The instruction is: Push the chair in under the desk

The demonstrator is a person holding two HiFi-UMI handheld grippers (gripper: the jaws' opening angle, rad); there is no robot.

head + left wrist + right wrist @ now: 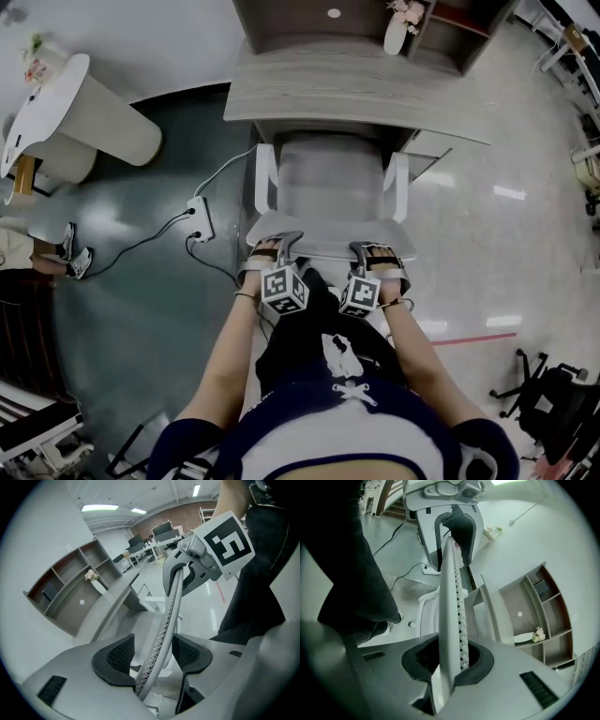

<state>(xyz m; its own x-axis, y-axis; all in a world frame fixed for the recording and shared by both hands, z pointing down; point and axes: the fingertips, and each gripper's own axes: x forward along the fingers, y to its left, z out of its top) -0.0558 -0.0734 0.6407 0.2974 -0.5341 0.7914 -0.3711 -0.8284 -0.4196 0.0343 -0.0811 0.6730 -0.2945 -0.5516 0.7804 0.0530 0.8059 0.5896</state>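
A grey mesh chair (328, 187) with white armrests stands with its seat partly under the grey wooden desk (309, 89). Both grippers grasp the top edge of its backrest. My left gripper (275, 246) holds the left part of that edge. In the left gripper view the curved mesh rim (171, 606) runs between the dark pads of that gripper (152, 656). My right gripper (375, 251) holds the right part. Seen from the right gripper view, the backrest edge (449, 597) is pinched between the pads of that gripper (447, 660). The person's dark-clothed body is close behind the chair.
A white power strip (200, 217) with cables lies on the floor left of the chair. A white pedestal table (84, 122) stands far left, with a shoe (75, 255) near it. A vase of flowers (397, 28) stands on the desk shelf. A black chair base (553, 394) is at lower right.
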